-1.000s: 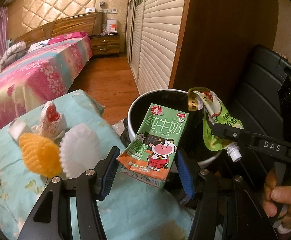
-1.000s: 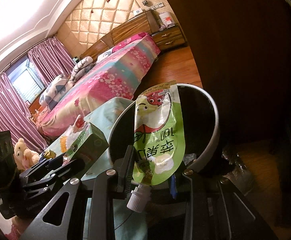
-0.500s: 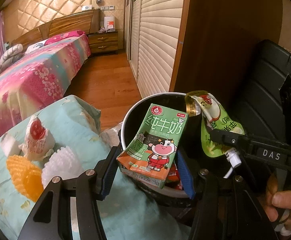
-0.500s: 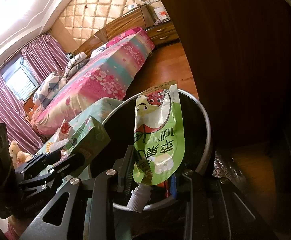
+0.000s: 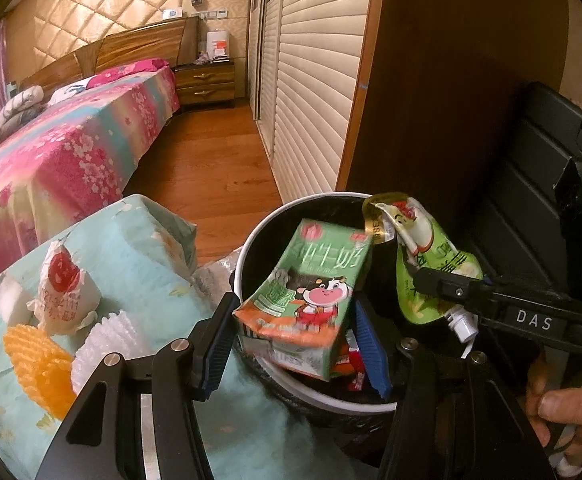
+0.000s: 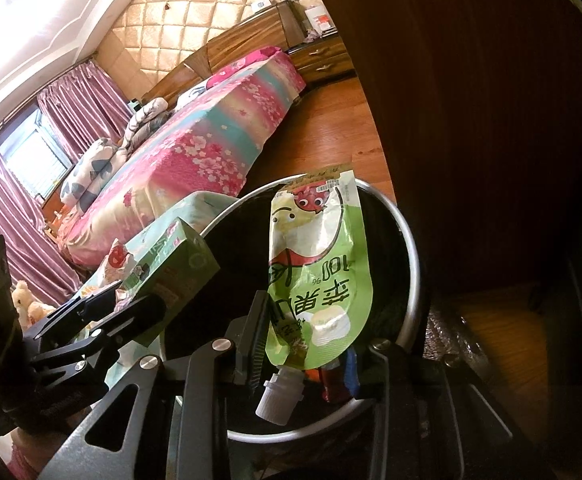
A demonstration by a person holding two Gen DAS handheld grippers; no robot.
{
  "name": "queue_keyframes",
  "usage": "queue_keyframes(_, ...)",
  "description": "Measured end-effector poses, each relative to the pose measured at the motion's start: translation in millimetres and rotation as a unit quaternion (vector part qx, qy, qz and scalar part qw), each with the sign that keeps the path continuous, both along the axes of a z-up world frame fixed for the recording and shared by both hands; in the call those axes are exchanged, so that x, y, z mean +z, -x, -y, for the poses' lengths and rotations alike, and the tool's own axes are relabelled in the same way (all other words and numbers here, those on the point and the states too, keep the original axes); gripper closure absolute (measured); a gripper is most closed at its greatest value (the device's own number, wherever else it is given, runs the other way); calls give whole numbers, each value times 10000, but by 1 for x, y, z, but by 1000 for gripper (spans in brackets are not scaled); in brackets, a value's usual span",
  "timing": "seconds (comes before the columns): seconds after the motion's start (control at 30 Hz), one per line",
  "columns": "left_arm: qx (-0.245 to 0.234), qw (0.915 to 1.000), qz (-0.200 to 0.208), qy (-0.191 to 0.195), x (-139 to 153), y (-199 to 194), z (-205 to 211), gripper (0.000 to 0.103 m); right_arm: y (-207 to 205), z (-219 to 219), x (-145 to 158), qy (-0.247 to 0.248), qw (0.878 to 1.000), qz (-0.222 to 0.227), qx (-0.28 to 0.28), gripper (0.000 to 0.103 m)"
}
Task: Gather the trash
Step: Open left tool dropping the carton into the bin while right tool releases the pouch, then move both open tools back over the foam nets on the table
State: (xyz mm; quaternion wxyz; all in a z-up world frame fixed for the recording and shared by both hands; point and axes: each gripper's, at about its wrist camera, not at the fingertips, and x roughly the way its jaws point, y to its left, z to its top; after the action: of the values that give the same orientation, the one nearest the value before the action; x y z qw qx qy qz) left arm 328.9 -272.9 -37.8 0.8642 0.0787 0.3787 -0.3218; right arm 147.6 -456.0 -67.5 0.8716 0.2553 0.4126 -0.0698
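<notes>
at the frame centre the left gripper (image 5: 295, 344) grasps the milk carton (image 5: 311, 292) over the bin (image 5: 251, 248). the right gripper (image 6: 307, 344) has just been loosening around the green pouch (image 6: 319, 264), which sits between its jaws above the bin; whether the pads press it, one cannot tell. the pouch may catch on the carton or rim and fall outside.

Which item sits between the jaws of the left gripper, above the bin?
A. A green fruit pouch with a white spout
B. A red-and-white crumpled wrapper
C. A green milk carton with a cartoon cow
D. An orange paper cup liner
C: in the left wrist view the green milk carton sits between the left gripper jaws over the bin, while the pouch is at the right gripper.
</notes>
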Motion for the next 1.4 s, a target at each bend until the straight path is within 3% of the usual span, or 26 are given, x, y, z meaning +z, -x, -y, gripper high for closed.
queue_keyframes(0.13, 45, 9999, -41, 98, 3, 2, -4, 43, 4, 3, 3, -104, 9999, 67, -75, 51)
queue_keyframes(0.53, 247, 9991, -94, 332, 2, 35, -44, 41, 18, -11, 13, -157, 9993, 305, -120, 33)
queue_keyframes(0.93, 835, 9952, -209, 469, 0, 67, -113, 41, 22, -65, 27, 8, 9984, 486, 276, 28)
queue_keyframes(1.4, 1519, 9868, -370, 425, -6, 78, -170, 40, 13, -126, 15, -53, 9953, 382, 883, 27)
